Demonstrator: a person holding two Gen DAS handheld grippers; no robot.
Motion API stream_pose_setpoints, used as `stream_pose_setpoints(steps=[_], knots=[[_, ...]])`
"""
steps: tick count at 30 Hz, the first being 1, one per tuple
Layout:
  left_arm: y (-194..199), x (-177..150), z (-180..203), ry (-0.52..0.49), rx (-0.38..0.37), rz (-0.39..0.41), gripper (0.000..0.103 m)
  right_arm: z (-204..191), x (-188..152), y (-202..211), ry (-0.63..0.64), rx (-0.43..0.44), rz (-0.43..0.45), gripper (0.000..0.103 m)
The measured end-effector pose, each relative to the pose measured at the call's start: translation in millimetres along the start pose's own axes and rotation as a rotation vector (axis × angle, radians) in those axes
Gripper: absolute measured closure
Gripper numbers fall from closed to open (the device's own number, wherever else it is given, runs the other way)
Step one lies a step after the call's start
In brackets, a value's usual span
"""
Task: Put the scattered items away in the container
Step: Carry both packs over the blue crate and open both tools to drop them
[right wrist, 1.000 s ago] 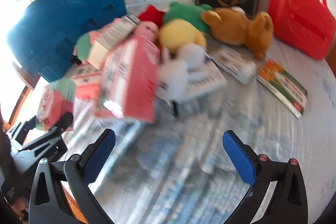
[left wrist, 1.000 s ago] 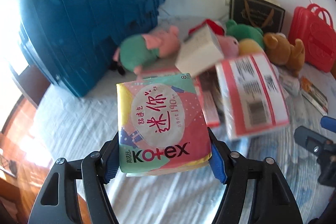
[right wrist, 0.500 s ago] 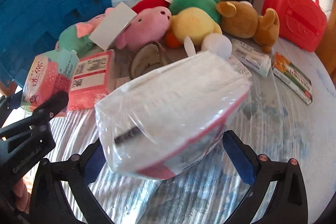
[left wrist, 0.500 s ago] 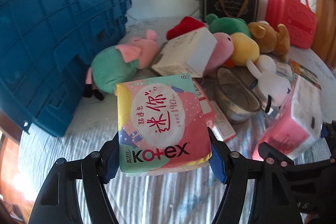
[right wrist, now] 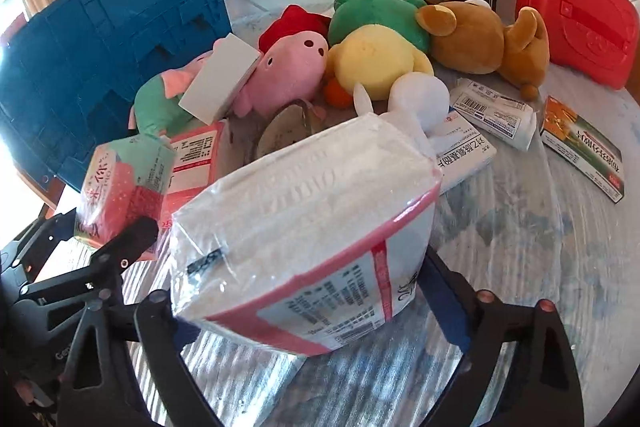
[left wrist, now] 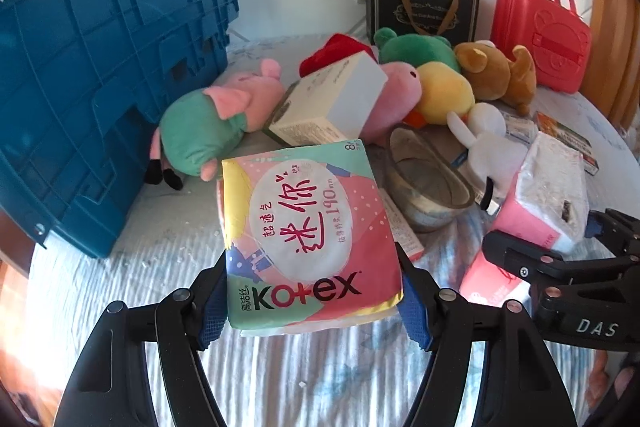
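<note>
both tools are loaded above a cluttered bed: the left tool (left wrist: 312, 303) is clenched on a kotex pad pack (left wrist: 310, 235), pinching its lower side edges between the blue pads, while the right tool (right wrist: 316, 315) grips a plastic-wrapped tissue pack (right wrist: 300, 227) across its width. the blue crate (left wrist: 100, 75), the likely container, stands tipped at the left of the bed, its ribbed outer wall facing the cameras and its opening out of view.

both packs look light and soft, so they should squash under the pads instead of resisting; the glossy film on each (the tissue wrap especially) looks slippery, and a wide, low hold across the flat sides seems safest. the tissue pack is bulky and overhangs its tool, so it may sag or swing on the way over.

left on the bedspread (left wrist: 120, 287) are plush toys, including a green-shirted pig (left wrist: 208, 123) just beside the crate, a white box (left wrist: 328, 107) leaning on the pile, a metal bowl (left wrist: 428, 187) and flat medicine boxes (right wrist: 496, 115). the toys are soft and forgiving; the bowl is rigid and best taken by its rim.
</note>
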State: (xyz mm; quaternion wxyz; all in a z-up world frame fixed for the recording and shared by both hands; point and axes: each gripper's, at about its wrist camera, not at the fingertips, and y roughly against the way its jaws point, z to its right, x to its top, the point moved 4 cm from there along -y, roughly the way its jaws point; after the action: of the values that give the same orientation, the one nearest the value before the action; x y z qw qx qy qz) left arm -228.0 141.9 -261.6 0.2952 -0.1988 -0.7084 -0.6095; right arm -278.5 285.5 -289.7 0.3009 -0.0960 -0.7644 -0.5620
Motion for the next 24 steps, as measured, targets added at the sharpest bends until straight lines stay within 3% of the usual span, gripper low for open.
stream_pose_setpoints(steps=[7, 15, 18, 24], knots=[[41, 37, -9, 0.021, 0.023, 0.080, 0.033, -12, 26, 40, 0.050, 0.019, 0.056, 0.012], [121, 121, -45, 0.032, 0.023, 0.308, 0.033, -52, 106, 126, 0.111, 0.021, 0.250, 0.012], [151, 158, -79, 0.032, 0.056, 0.398, 0.033, -79, 142, 156, 0.137, 0.034, 0.329, 0.012], [179, 209, -180, 0.082, 0.144, 0.448, 0.033, -168, 209, 183, 0.189, 0.112, 0.450, 0.012]])
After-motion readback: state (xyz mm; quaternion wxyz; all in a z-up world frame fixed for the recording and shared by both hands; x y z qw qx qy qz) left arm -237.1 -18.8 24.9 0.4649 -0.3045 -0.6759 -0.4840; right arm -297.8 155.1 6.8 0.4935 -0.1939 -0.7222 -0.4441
